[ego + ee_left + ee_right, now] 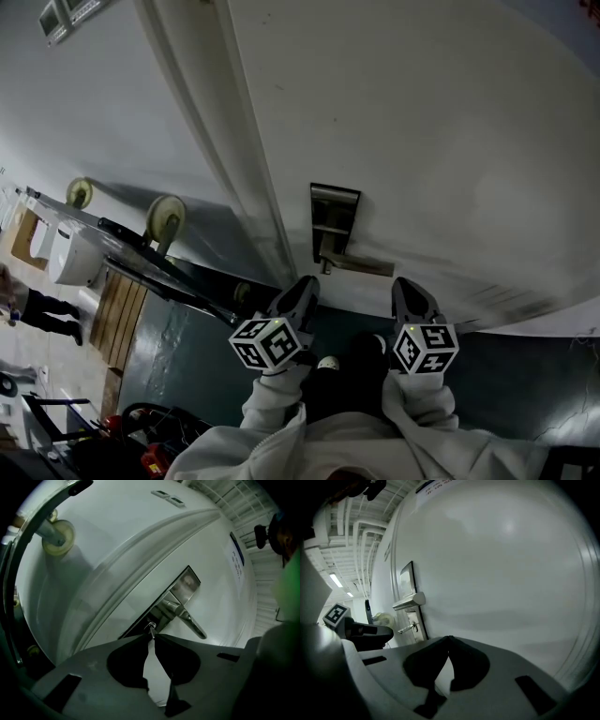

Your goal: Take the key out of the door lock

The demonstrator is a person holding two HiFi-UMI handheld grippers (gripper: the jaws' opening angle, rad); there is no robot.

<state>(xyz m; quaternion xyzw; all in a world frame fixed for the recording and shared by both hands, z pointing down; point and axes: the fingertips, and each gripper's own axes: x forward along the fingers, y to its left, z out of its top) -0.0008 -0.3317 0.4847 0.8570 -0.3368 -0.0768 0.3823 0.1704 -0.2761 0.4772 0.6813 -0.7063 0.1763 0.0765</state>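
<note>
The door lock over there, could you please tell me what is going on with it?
A person works at the white door with two handheld grippers. The left gripper has its fingers closed, apparently pinching the head of the key, which sits in the lock plate below the lever handle. The right gripper hovers beside it, fingers closed on nothing. The key is not out yet.

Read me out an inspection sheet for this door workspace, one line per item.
Surface: white door, bare.
Job's things: key in the lock plate, below the lever handle.
Clutter: wheeled cart left of the door; wooden slats on the floor.
Grippers: left gripper, jaws appear shut on the key's end; right gripper, jaws shut, empty.
Cables: nothing seen.
Surroundings: dark floor; a person at far left.
</note>
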